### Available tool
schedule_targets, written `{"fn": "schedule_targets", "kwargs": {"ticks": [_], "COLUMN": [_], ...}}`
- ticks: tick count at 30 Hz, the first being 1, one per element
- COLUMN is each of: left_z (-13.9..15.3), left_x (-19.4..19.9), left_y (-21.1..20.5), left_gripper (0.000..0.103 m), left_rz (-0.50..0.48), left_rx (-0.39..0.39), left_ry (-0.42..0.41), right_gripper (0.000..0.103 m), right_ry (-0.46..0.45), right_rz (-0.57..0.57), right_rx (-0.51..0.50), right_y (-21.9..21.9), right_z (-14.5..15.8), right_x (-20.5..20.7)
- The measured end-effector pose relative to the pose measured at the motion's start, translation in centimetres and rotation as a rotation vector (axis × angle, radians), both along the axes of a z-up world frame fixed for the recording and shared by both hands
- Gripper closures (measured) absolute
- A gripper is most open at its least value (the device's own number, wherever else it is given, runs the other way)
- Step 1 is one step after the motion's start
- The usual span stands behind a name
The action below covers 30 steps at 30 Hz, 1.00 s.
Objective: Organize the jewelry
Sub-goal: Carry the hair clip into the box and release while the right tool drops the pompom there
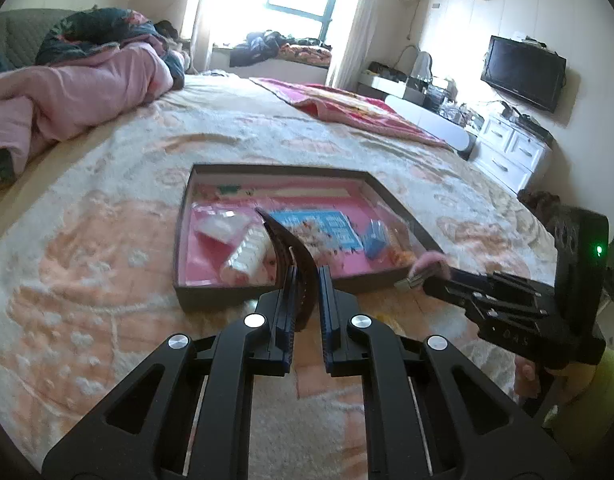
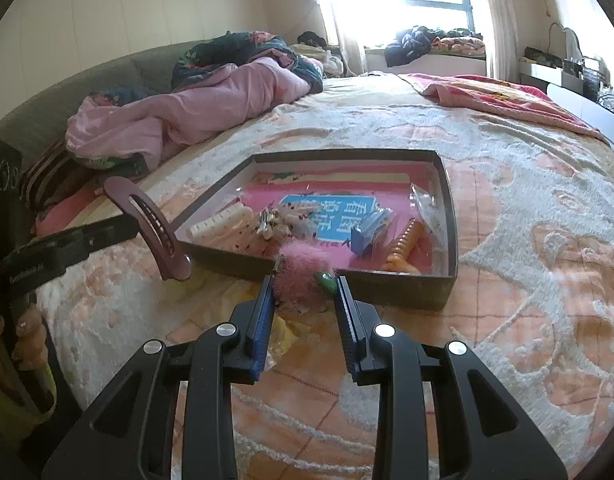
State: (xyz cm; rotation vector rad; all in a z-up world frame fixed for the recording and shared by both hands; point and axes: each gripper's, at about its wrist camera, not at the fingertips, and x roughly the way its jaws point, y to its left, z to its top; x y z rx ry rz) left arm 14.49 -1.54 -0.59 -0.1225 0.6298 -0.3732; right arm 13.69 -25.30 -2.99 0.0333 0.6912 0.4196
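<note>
The left gripper [image 1: 307, 276] is clamped on a curved dark hair clip [image 1: 285, 240], which stands up between its pads above the near edge of the box [image 1: 211, 298]. The right gripper [image 2: 305, 280] is closed on a fluffy pink clip [image 2: 299, 264] with a green bead, held just over the box's near wall. The box lies open on the bed [image 2: 527, 200], near its front edge. Inside on a pink lining are a white comb [image 2: 223, 220] at the left, a blue card [image 2: 331, 216] in the middle, a small blue packet [image 2: 367, 234] and an orange spiral tie [image 2: 405, 246] toward the right. A pink quilt [image 2: 179, 120] is heaped at the bed's far left corner.
</note>
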Motion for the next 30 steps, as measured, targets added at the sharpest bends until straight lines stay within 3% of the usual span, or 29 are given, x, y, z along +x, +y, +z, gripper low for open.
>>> {"fn": "schedule_targets", "kwargs": {"ticks": [15,30], "left_z": [2.1,1.4], "left_x": [3.5,7.8], "left_y": [-1.2,-3.2], "left_gripper": [0.098,0.098], "left_rz": [0.015,-0.023], "left_rx": [-0.006,-0.042], "left_ry": [-0.042,-0.025], "right_gripper": [0.074,0.074], "right_ry": [-0.051,-0.067], "right_rz": [-0.039,-0.093], "right_rx": [0.014,-0.006], "right_y": [-0.8,-2.0], "right_z": [2.2,2.6], "right_x": [2.1,5.7]}}
